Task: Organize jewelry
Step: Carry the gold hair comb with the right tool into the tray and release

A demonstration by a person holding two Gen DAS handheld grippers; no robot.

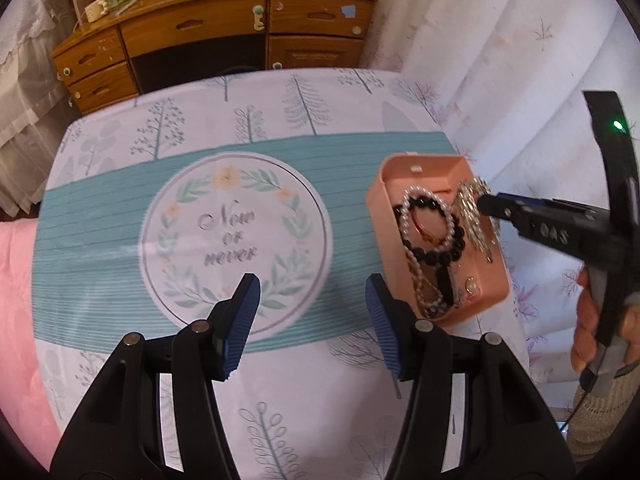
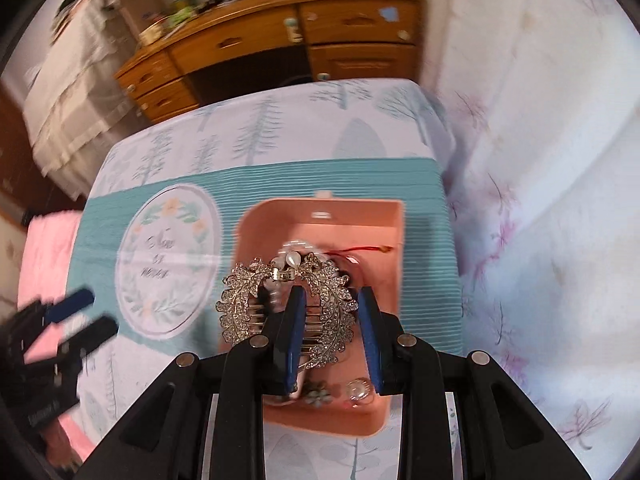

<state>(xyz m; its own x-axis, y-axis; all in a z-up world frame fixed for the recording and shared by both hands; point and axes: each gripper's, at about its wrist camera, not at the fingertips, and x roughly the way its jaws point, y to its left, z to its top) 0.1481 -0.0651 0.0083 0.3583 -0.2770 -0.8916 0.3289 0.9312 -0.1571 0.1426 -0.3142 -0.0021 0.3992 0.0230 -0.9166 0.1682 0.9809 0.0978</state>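
Observation:
An open pink jewelry box (image 1: 420, 164) sits on the right side of the cloth-covered table (image 1: 120, 208). Inside lie a black bead bracelet (image 1: 440, 256), a pearl bracelet (image 1: 412, 200) and small pieces. My right gripper (image 2: 331, 294) hangs over the box (image 2: 320, 206), shut on a silver rhinestone hair comb (image 2: 240, 300). From the left wrist view the comb (image 1: 474, 200) dangles at the right gripper's tip (image 1: 486, 205), above the box's right side. My left gripper (image 1: 312, 284) is open and holds nothing, over the teal band left of the box; the right wrist view shows it blurred (image 2: 94, 314).
A wooden dresser (image 1: 224, 28) with cluttered top stands beyond the table's far edge. A pale flowered curtain (image 1: 520, 60) hangs along the right. Pink fabric (image 1: 16, 300) lies at the left edge. A hand (image 1: 588, 320) grips the right tool.

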